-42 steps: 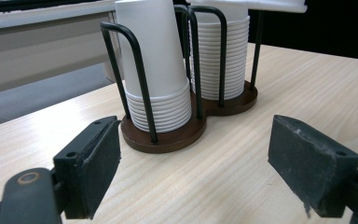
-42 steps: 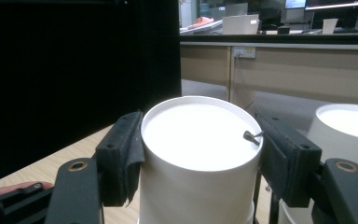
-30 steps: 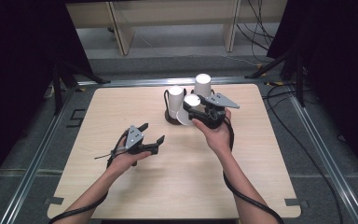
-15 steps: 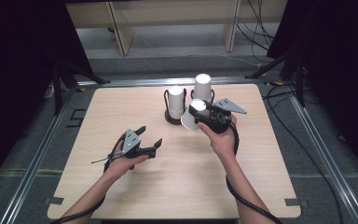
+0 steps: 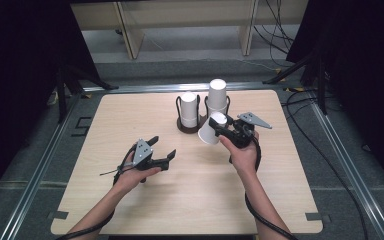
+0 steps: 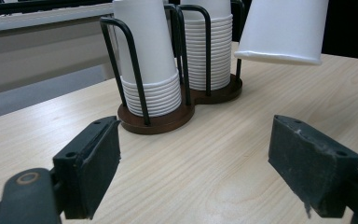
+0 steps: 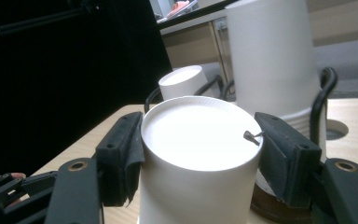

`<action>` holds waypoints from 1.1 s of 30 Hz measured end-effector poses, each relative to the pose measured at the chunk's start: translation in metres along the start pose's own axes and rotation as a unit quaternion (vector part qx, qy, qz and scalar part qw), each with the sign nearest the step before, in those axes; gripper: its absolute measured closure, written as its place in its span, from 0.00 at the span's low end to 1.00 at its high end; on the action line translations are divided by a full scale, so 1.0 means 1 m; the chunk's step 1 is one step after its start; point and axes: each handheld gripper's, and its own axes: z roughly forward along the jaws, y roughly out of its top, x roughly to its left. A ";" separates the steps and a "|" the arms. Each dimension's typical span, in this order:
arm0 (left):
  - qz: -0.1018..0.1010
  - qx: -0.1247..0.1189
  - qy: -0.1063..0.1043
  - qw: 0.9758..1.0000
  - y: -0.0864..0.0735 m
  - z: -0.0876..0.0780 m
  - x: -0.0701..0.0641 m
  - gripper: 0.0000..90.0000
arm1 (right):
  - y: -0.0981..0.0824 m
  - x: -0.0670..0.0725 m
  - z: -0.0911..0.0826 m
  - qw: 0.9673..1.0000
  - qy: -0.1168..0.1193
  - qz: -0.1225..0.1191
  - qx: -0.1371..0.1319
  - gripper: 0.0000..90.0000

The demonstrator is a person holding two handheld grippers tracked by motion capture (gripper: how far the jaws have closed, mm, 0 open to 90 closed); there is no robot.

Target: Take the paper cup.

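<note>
While the right tongs [image 5: 222,128] clamp it, the paper cup [image 5: 211,130] tilts (mouth down-left).

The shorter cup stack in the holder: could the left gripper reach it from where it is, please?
Probably yes. The left gripper has open, empty jaws facing the shorter cup stack, with bare table between. The right gripper's held cup hangs off to one side.
</note>
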 end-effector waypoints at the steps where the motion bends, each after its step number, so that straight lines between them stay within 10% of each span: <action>1: 0.001 0.000 -0.001 1.000 0.000 0.000 0.000 0.18 | -0.001 -0.001 -0.001 1.000 0.002 0.012 -0.001 0.40; 25: 0.007 0.000 -0.014 1.000 0.006 0.013 -0.006 0.18 | -0.017 -0.044 -0.024 0.990 0.004 0.140 -0.019 0.40; 33: 0.006 -0.011 -0.027 1.000 0.010 0.020 -0.015 0.17 | -0.024 -0.050 -0.033 0.978 0.022 0.205 -0.040 0.40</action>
